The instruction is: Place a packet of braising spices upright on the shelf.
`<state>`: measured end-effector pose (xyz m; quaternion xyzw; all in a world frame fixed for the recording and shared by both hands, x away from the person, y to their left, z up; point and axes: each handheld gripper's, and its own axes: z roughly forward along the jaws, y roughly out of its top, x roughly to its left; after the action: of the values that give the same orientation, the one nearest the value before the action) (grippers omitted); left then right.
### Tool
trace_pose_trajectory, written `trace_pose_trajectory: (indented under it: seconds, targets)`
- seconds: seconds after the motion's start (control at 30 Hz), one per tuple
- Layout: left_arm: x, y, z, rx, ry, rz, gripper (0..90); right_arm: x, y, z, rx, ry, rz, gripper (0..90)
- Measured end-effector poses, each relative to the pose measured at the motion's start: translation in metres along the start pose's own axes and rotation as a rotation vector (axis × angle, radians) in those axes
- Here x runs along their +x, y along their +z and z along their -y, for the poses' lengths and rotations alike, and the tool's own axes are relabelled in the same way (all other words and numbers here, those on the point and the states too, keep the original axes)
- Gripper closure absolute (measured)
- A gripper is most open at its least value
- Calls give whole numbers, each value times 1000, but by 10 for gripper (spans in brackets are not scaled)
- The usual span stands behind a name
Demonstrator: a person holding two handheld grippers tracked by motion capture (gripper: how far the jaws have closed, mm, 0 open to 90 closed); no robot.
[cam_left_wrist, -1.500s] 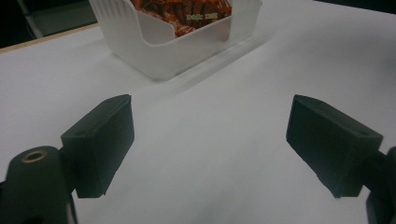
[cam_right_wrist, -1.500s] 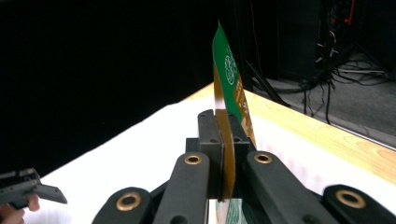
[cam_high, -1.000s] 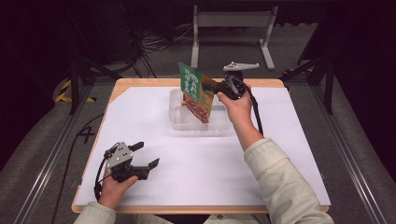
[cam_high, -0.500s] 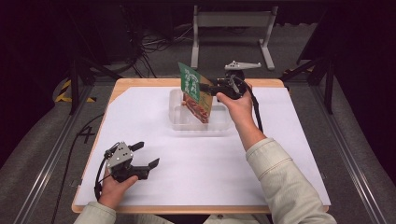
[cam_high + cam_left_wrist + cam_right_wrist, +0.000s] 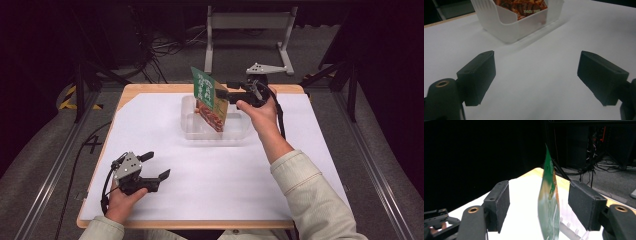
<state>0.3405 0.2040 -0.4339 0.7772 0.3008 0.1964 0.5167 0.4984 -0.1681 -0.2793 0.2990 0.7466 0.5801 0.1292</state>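
Right gripper (image 5: 223, 93): raised over the far middle of the table, its jaws spread wide with a clear gap on each side of the packet; they grip nothing.
Packet relative to right gripper: in the right gripper view the green snack packet (image 5: 549, 202) stands edge-on between the two black pads (image 5: 499, 205), nearer the right-hand one, touching neither as far as can be told.
Packet position: in the high view the green snack packet (image 5: 210, 100) stands in the clear plastic bin (image 5: 240, 131); its lower end is inside the bin and its top rises well above the rim.
Packet axis: long axis roughly vertical, leaning slightly; green top end up, red-printed lower part down in the bin.
Packet facing: its broad printed face looks toward the table's left and the person; the thin edge points at the right gripper.
Left gripper (image 5: 155, 166): held low at the near left of the white sheet (image 5: 225, 175), jaws wide apart and empty, pointing rightward across the table.
Left gripper's outlook: the bin (image 5: 509, 27) lies well ahead beyond its pads, red packet print (image 5: 524, 6) visible inside.
Table (image 5: 125, 97): wooden edge shows around the white sheet.
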Motion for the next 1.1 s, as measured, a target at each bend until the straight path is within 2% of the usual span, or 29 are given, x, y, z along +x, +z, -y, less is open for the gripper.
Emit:
trace_pose_trajectory:
  seconds: [0.3, 0.67, 0.9, 1.1]
  targets:
    - [-1, 3, -2, -6, 9, 4, 161, 13, -28, 2, -19, -44, -26, 302]
    - [0, 7, -4, -6, 11, 11, 161, 15, -67, 6, -52, -56, -29, 303]
    - [0, 7, -5, -6, 14, 8, 161, 15, -88, 12, -52, -62, -22, 302]
    - [0, 7, -5, -7, 12, 8, 161, 15, -107, 16, -59, -73, 5, 304]
